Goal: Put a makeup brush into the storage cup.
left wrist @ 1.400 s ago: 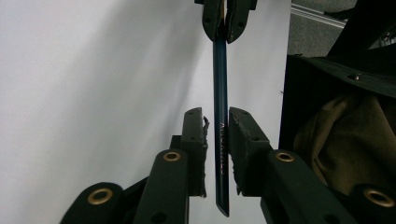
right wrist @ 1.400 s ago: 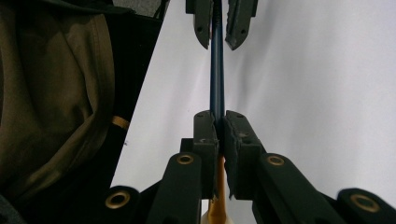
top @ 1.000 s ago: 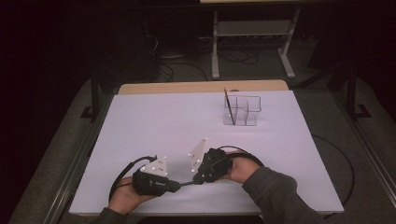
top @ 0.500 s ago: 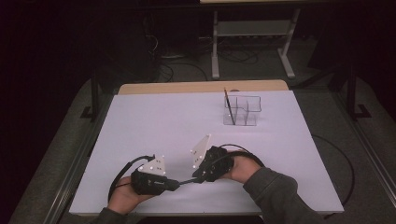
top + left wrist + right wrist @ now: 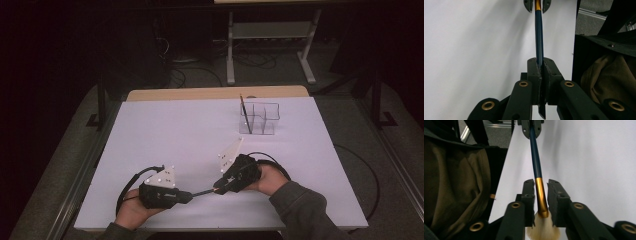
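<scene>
Blue brush [image 5: 539, 37] spans left gripper [image 5: 541, 65], right gripper [image 5: 541, 185]

We counted two grippers [image 5: 192, 195] [image 5: 215, 189], one brush [image 5: 536, 165] between them, one clear organizer [image 5: 260, 119] holding one stick [image 5: 244, 114], on one table [image 5: 165, 130].

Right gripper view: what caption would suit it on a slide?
Open right gripper straddles a makeup brush at its gold ferrule; the left gripper clamps the handle's far end.
</scene>
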A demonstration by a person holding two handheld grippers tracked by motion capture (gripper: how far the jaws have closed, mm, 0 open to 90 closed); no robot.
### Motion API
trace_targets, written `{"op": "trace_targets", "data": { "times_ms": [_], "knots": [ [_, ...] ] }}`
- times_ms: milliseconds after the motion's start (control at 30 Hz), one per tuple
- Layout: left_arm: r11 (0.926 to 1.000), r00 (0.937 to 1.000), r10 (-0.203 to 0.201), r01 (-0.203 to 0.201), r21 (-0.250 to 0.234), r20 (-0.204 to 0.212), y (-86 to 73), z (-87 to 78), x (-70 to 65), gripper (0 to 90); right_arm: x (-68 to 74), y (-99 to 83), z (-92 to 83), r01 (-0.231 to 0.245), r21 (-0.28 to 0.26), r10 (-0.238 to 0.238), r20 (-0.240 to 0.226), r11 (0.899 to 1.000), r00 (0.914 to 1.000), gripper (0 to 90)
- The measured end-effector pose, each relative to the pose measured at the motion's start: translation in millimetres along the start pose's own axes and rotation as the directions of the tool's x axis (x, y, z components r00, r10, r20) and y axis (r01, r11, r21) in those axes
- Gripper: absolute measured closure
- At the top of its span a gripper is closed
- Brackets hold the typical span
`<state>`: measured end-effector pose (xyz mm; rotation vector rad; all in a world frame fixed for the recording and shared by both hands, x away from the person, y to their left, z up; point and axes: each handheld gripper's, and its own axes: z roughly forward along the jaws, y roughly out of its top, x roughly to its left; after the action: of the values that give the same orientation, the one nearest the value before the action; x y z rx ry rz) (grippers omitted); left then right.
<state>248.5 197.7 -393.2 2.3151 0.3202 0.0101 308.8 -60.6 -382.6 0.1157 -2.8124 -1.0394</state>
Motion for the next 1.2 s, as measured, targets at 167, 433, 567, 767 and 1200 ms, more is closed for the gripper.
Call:
{"op": "trace_targets", "data": {
  "times_ms": [167, 433, 567, 767, 1200],
  "knots": [
    [1.0, 1.0, 0.002, -0.002, -0.001, 0.006, 0.0, 0.5, -0.8, 84.6, 0.9, 0.8, -1.5, 0.012, 0.002, -0.012, -0.026, 1.0, 0.9996, 81.5],
    [0.9999, 0.9995, 0.013, -0.012, -0.006, 0.028, 1.4, 0.2, -2.1, 84.3, 1.9, 3.2, -3.2, 0.032, 0.012, -0.031, -0.065, 0.999, 0.9974, 83.0],
    [0.9999, 0.9995, 0.009, -0.009, -0.005, 0.03, 1.5, 0.8, -2.4, 82.6, 2.8, 7.6, -4.8, 0.046, 0.04, -0.043, -0.066, 0.998, 0.9969, 83.1],
    [1.0, 0.9997, 0.007, -0.007, 0.002, 0.022, 3.0, 0.5, -3.0, 76.3, 6.3, 16.7, -5.6, 0.063, 0.096, -0.058, -0.054, 0.993, 0.9969, 83.1],
    [0.9993, 0.9993, 0.019, -0.02, 0.032, 0.033, 4.1, 3.3, -6.2, 84.2, 9.7, 31.2, -6.1, 0.119, 0.152, -0.114, -0.041, 0.981, 0.9926, 83.1]
  ]
}}
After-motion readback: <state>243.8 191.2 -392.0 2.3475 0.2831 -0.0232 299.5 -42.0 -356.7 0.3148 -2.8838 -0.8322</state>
